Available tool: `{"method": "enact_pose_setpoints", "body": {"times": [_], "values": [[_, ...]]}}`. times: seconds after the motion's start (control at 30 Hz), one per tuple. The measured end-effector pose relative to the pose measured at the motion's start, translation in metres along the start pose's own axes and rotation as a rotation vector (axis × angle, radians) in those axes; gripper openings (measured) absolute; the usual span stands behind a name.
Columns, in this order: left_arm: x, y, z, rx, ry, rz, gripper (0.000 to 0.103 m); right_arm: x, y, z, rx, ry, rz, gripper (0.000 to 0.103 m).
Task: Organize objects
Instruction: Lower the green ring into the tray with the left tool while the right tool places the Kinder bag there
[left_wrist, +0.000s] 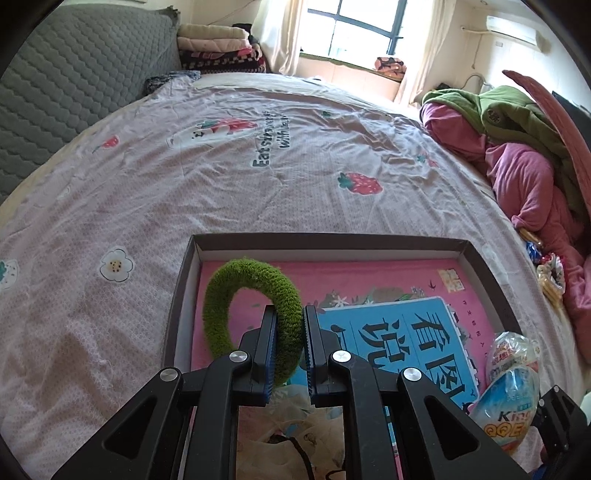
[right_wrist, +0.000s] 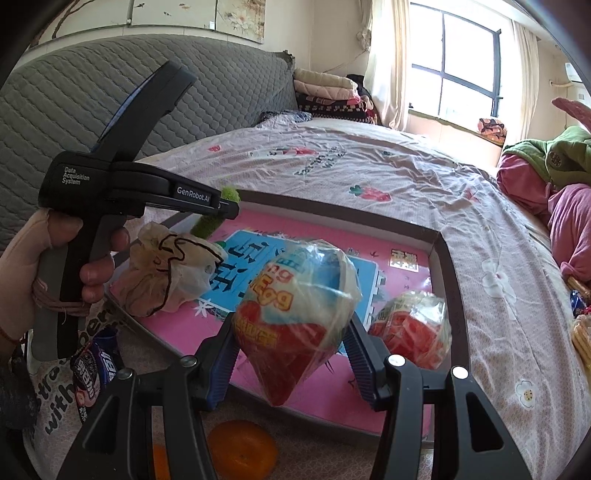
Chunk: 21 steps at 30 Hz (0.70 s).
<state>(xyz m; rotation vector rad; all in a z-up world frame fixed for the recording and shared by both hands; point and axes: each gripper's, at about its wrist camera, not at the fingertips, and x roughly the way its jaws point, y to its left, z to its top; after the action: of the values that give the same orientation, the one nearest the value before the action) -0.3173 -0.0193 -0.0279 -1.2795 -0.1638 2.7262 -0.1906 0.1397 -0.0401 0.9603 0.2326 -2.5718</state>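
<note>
A dark shallow box (left_wrist: 325, 243) with a pink and blue book lining its bottom lies on the bed. My left gripper (left_wrist: 289, 314) is shut on a fuzzy green ring (left_wrist: 236, 280) and holds it over the box's left side; it shows from the side in the right wrist view (right_wrist: 221, 206). My right gripper (right_wrist: 291, 332) is shut on a wrapped toy egg (right_wrist: 295, 302) above the box's near edge; that egg shows in the left wrist view (left_wrist: 513, 384). A second wrapped egg (right_wrist: 413, 328) and a cream drawstring pouch (right_wrist: 170, 269) lie in the box (right_wrist: 443, 258).
An orange (right_wrist: 242, 450) and a purple snack packet (right_wrist: 92, 369) lie on the strawberry-print bedsheet (left_wrist: 221, 177) in front of the box. Pink and green clothes (left_wrist: 528, 155) are piled at the right. A grey quilted headboard (left_wrist: 74, 85) stands at the left.
</note>
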Motion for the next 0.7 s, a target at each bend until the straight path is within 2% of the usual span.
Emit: {"method": "enact_pose_setpoints", "body": {"times": [0.53,0.7], "values": [[0.017,-0.005,-0.009,0.019,0.094,-0.026,0.014,0.005,-0.007,-0.003,0.034,0.034,0.000,0.056],[0.015,-0.007,-0.011,0.031,0.093,-0.021,0.016,0.004,-0.009,-0.003,0.049,0.042,0.000,0.056]]}}
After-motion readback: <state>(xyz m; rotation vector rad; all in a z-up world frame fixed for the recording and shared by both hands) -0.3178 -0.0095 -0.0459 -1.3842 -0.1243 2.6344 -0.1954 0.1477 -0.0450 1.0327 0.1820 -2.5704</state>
